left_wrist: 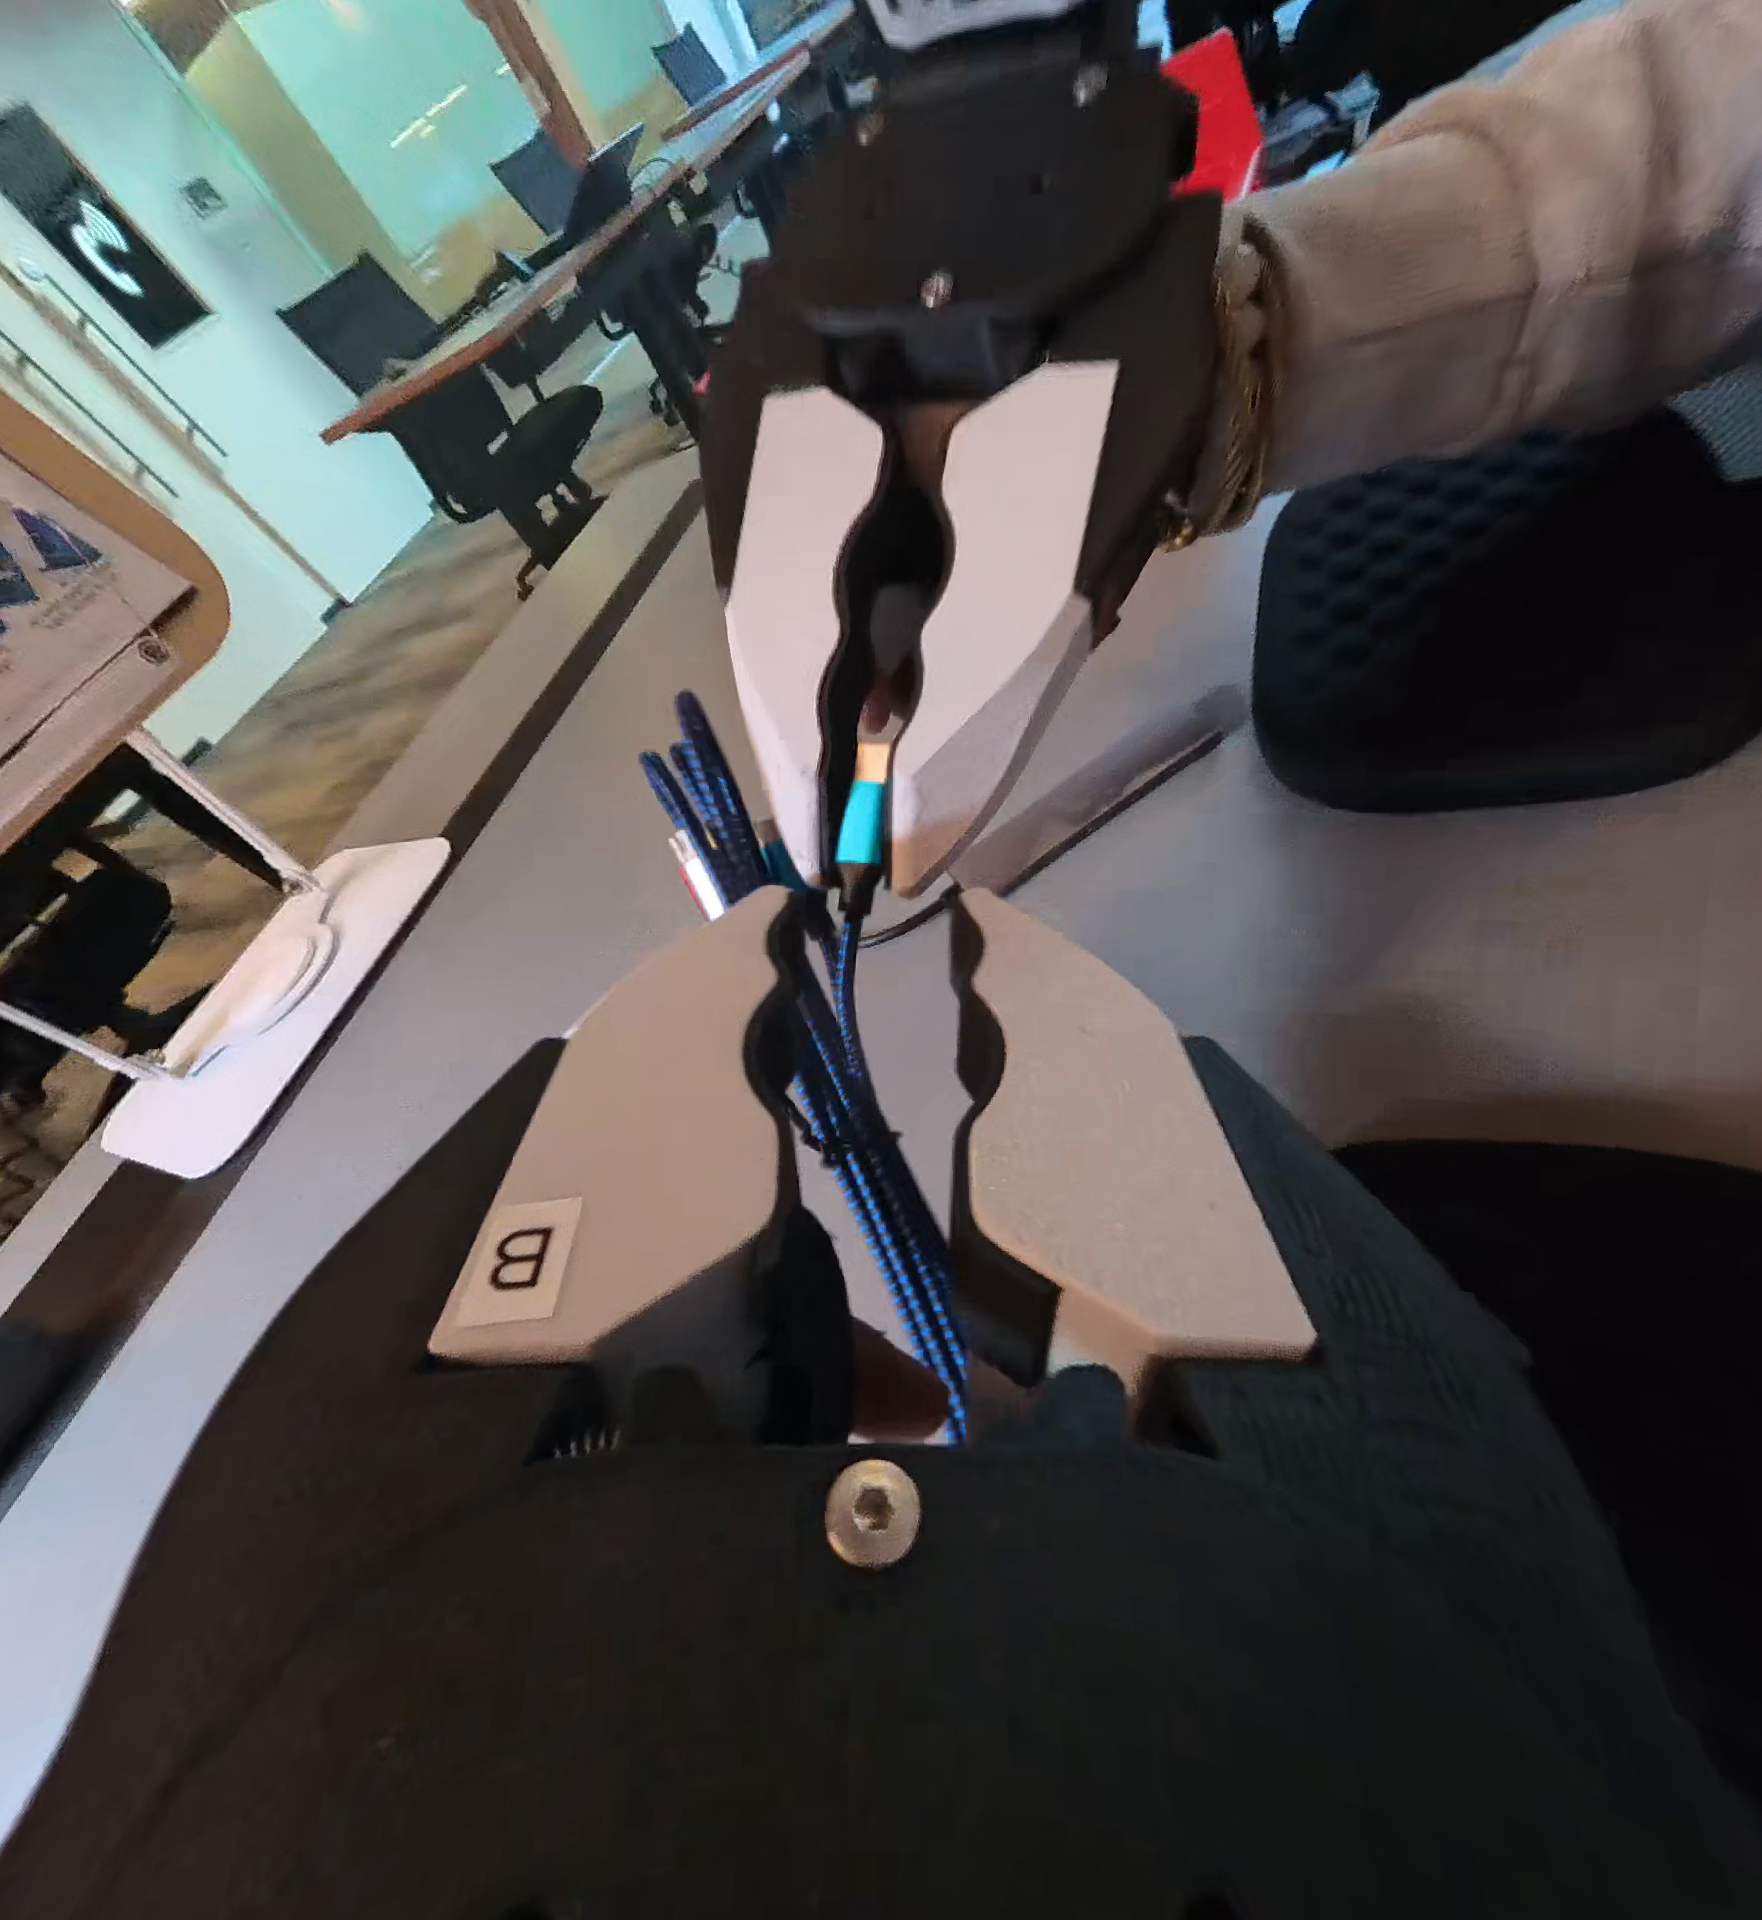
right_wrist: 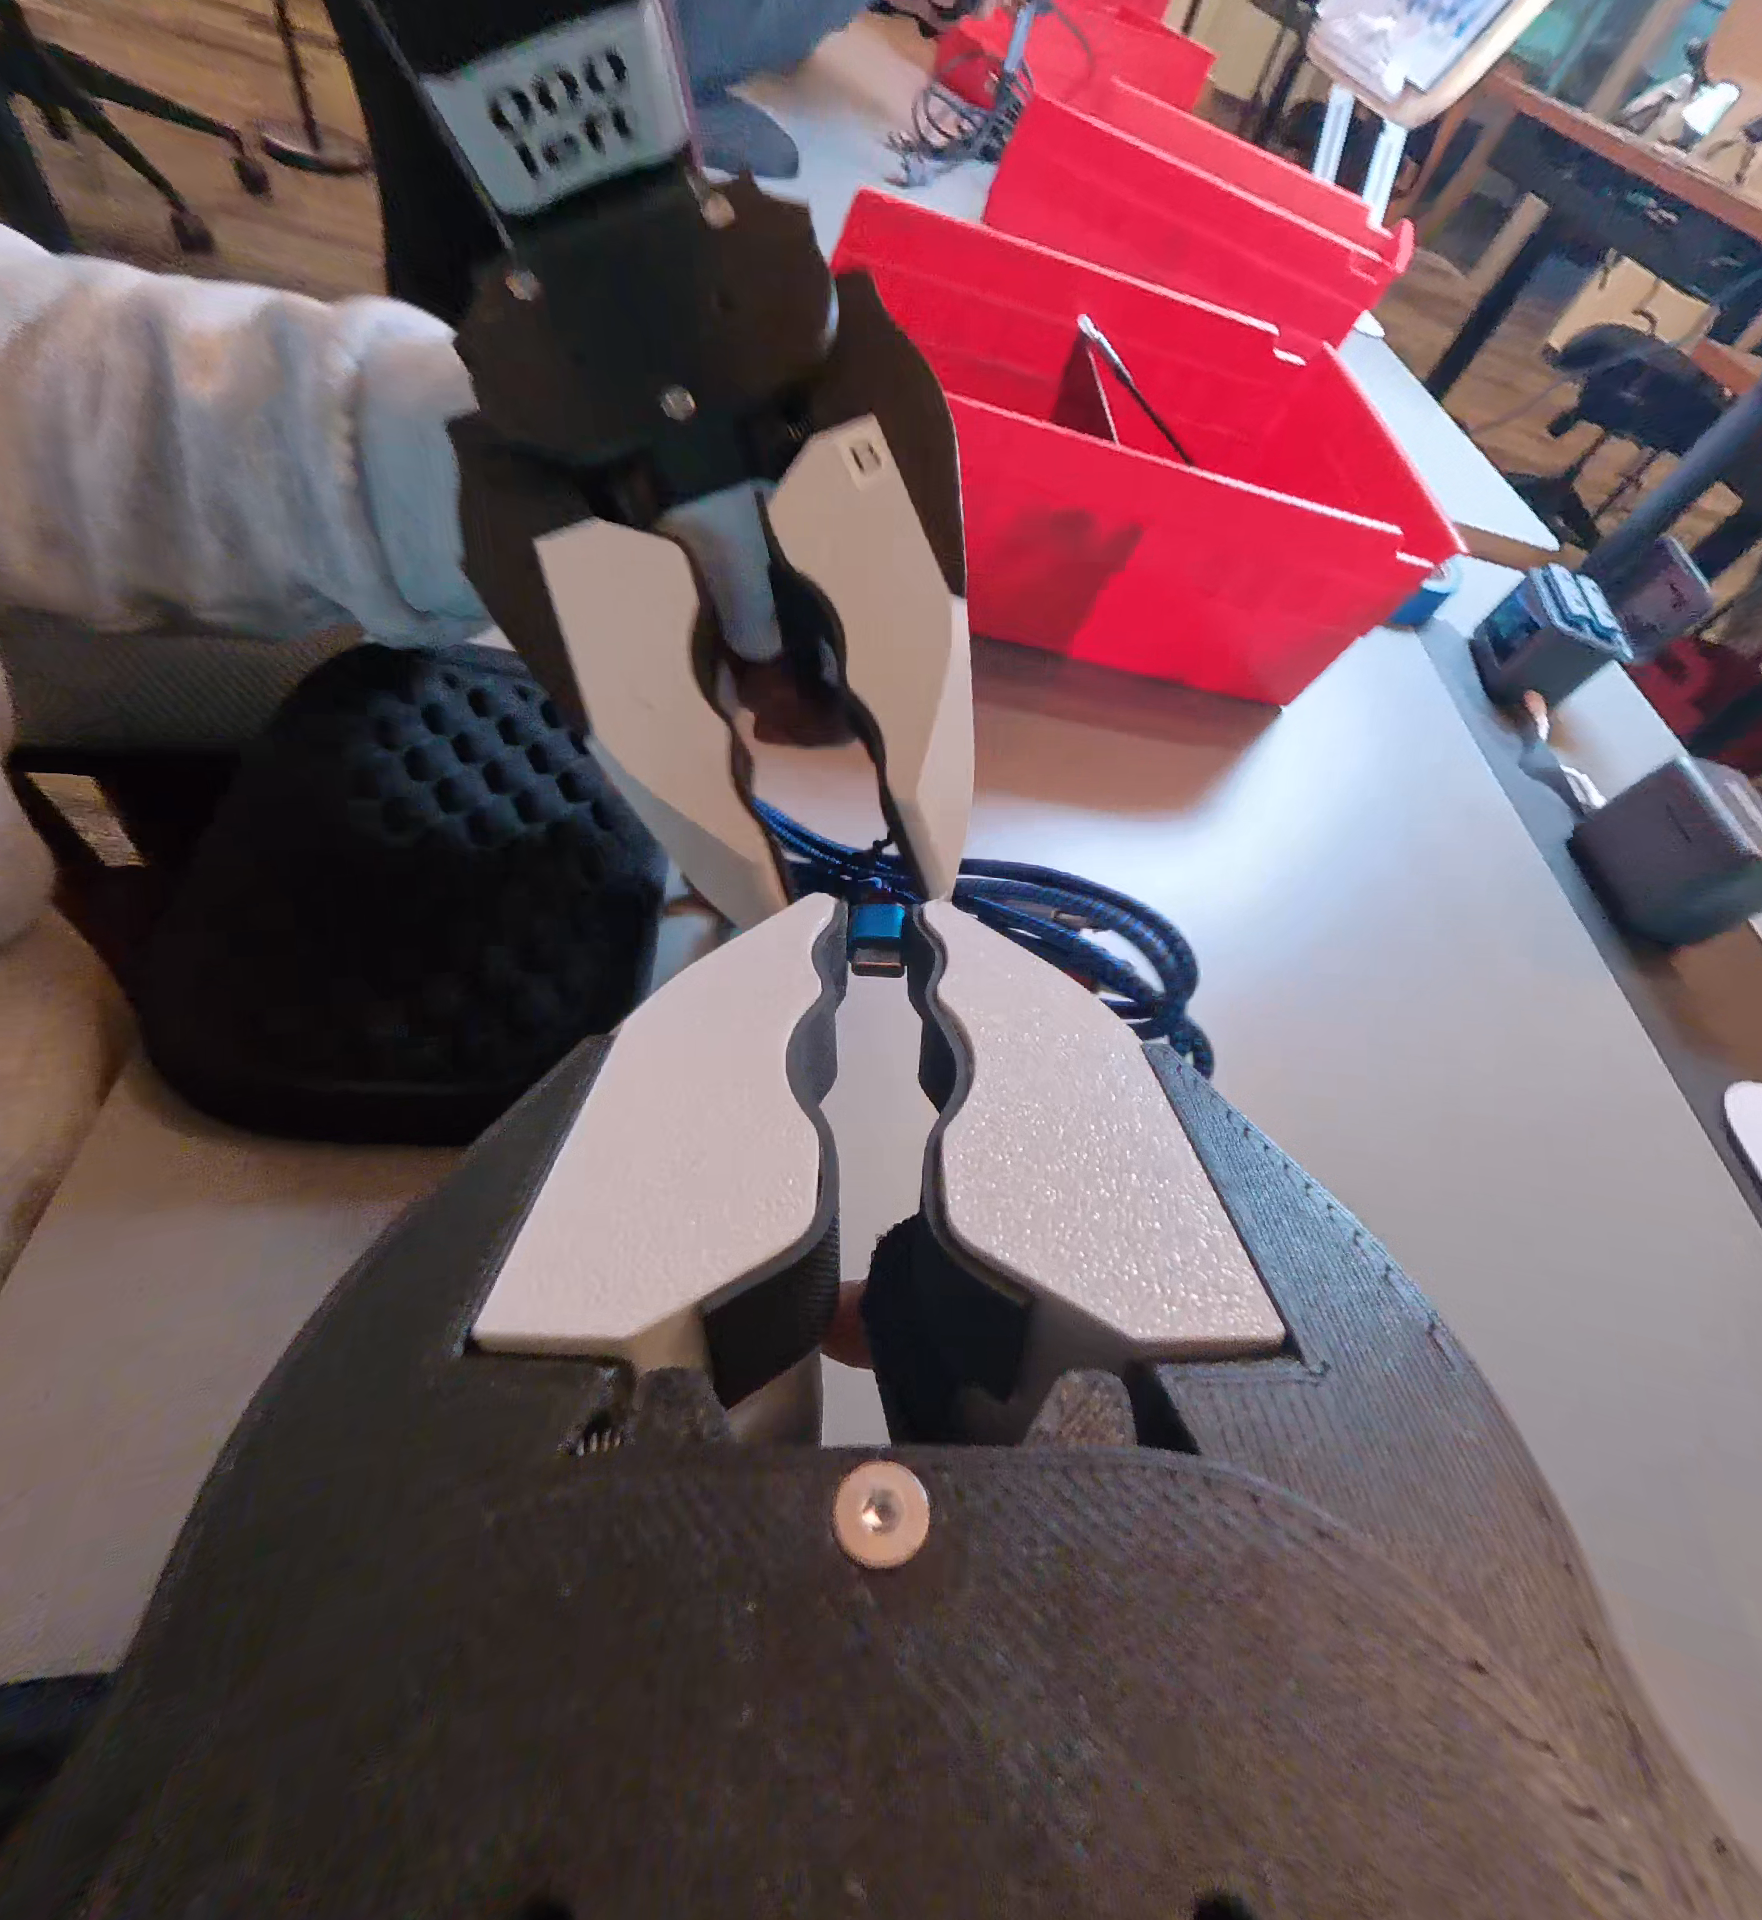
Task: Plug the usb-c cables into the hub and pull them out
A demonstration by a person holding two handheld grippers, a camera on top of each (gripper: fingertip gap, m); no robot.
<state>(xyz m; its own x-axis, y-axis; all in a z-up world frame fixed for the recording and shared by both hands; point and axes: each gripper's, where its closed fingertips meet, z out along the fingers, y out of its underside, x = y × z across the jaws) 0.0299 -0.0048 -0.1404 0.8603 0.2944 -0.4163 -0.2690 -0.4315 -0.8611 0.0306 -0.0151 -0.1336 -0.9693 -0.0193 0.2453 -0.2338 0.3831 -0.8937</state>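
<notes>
My right gripper [right_wrist: 874, 914] is shut on a blue USB-C plug [right_wrist: 872, 943], metal tip pointing back at its camera. In the left wrist view the right gripper [left_wrist: 851, 883] comes down from above, with the same plug [left_wrist: 861, 821] between its fingers. My left gripper [left_wrist: 877, 904] faces it tip to tip with its jaws apart. Blue braided cable [left_wrist: 882, 1195] runs loosely through that gap. The left gripper [right_wrist: 856, 888] also shows open in the right wrist view. The coiled cable bundle [right_wrist: 1074, 925] lies on the grey table [right_wrist: 1324, 1039]. I cannot make out a hub.
A black mesh cushion [right_wrist: 389, 883] sits beside the grippers at the table edge. Red bins [right_wrist: 1168, 582] stand behind them. Dark grey boxes [right_wrist: 1687, 862] lie along the far right edge. A white stand base [left_wrist: 274, 997] sits at the left table edge. Both grippers' tips are close together, under 4 cm apart.
</notes>
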